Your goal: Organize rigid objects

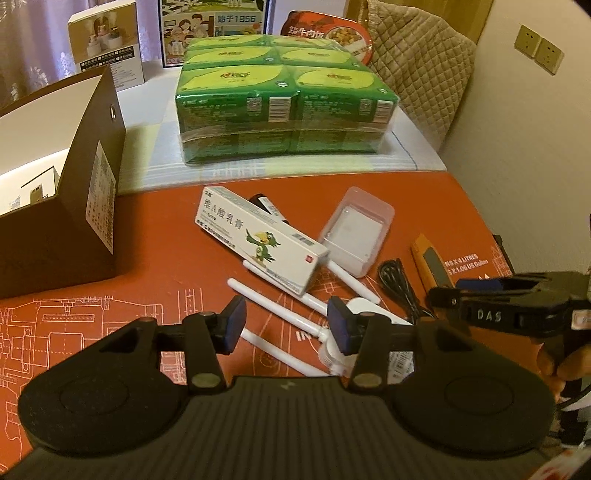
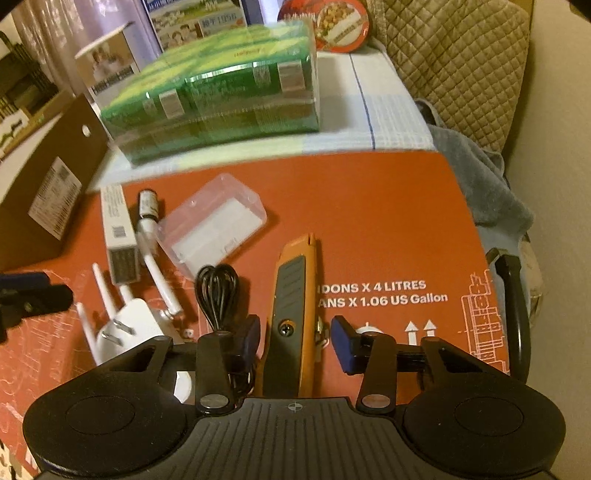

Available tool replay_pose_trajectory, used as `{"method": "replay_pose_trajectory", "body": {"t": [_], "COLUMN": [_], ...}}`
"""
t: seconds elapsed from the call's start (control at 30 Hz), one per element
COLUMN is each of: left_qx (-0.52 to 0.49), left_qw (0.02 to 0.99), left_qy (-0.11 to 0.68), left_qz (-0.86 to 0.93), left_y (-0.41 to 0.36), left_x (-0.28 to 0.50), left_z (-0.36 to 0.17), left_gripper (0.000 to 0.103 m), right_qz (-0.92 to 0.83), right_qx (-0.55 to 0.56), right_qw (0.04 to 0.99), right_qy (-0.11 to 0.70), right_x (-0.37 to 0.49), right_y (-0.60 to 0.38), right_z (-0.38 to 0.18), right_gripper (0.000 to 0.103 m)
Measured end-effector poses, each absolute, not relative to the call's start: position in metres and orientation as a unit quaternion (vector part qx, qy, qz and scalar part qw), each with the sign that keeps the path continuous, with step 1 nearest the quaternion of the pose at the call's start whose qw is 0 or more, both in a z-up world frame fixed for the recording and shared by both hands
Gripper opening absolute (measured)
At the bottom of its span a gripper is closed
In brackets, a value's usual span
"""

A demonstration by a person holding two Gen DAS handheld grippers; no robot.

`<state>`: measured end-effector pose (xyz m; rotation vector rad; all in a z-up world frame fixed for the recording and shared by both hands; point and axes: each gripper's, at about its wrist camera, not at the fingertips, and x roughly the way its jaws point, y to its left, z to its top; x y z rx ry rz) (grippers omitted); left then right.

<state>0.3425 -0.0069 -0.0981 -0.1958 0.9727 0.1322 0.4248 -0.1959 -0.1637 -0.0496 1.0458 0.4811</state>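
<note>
On the red mat (image 1: 155, 236) lie a white ointment box (image 1: 258, 238), a small dark vial (image 1: 267, 206), a clear plastic case (image 1: 356, 236), a white antenna device (image 1: 295, 321), a coiled black cable (image 2: 218, 291) and an orange utility knife (image 2: 291, 314). My left gripper (image 1: 286, 326) is open just above the antenna device. My right gripper (image 2: 291, 341) is open, its pads on either side of the knife, above it. It also shows in the left wrist view (image 1: 480, 291).
An open brown box (image 1: 74, 206) stands at the left. A green tissue pack (image 1: 280, 99) sits behind the mat, with cartons (image 1: 107, 48) and a red bowl (image 1: 328, 35) behind it. A quilted chair (image 1: 421, 70) and a grey cloth (image 2: 480, 177) are at the right.
</note>
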Motion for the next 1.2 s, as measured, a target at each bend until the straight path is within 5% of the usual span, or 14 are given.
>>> {"method": "replay_pose_trajectory", "body": {"t": [0.37,1.2], "left_qx": [-0.127,-0.38], "left_qw": [0.878,0.799], "left_qy": [0.456,0.458], "left_qz": [0.062,0.085], "left_y": [0.015,0.092], "left_x": [0.364,0.413], "left_z": [-0.102,-0.159], "left_gripper": [0.049,0.048], "right_qz": [0.206,0.169], "right_qx": [-0.034,-0.008], "right_qw": [0.856,0.872], "right_qy": [0.473,0.458], "right_x": [0.442,0.477], "right_y": [-0.191,-0.195], "right_z": [-0.168,-0.169], "right_gripper": [0.032,0.032]}}
